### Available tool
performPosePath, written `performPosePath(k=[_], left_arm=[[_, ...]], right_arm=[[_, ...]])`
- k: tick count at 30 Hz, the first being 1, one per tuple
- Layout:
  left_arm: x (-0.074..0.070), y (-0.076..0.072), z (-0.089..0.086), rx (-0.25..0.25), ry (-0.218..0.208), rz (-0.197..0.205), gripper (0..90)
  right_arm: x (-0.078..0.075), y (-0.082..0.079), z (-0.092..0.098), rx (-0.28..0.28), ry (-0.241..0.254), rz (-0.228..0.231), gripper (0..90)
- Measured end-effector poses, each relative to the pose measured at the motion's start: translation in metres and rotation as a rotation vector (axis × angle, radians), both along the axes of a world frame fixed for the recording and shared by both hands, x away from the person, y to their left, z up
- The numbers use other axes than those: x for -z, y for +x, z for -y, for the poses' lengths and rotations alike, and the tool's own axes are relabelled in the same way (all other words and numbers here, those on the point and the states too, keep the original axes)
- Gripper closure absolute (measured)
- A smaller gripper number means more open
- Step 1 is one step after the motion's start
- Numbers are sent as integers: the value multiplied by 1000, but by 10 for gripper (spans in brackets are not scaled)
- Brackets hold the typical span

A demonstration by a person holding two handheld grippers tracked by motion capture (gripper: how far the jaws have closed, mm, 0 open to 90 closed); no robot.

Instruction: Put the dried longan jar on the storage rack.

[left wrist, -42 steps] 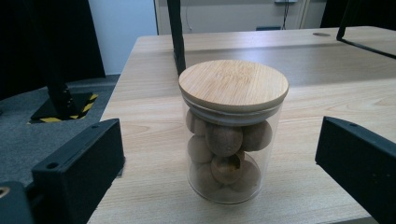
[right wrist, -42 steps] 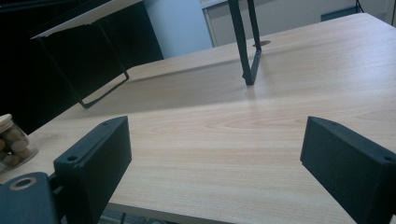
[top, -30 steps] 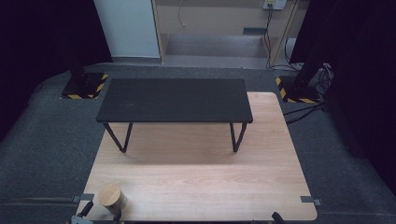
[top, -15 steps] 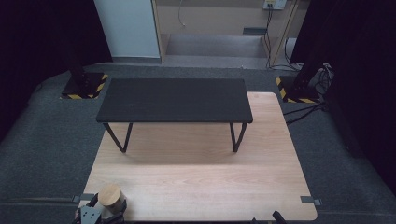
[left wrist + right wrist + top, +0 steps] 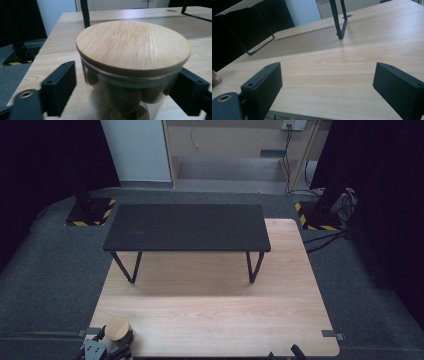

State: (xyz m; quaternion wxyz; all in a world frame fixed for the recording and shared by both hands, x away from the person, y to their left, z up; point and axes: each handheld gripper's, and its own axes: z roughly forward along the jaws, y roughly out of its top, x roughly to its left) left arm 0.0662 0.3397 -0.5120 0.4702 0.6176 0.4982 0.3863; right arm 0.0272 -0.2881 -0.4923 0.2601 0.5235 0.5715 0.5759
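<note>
At the near left corner of the tabletop, the left hand-held gripper reaches in low from the edge, its jaws spread on either side of a jar with a wooden lid; a gap shows at the left jaw, so it is not clamped. Near the right of that edge, the right hand-held gripper hovers low over bare wood, jaws wide apart, pointing toward the black stand.

I work in what looks like a lab recording space: a pale wood tabletop on grey carpet, black curtains, hazard-striped stand bases and trailing cables.
</note>
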Motion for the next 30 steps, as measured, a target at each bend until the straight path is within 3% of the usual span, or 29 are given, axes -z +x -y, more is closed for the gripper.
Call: performPosePath(k=[3,15,30], left_arm=[[1,-1,1,5,1,8,244],[-15,-2,-7,24,-28,-31,247],[-73,-3,-27,74,-61,-6,247]], right_arm=[[0,-1,0,-1,0,-1,91],[-1,-1,1,0,3,3,91],[-4,3,-3,-19,-2,7,91]])
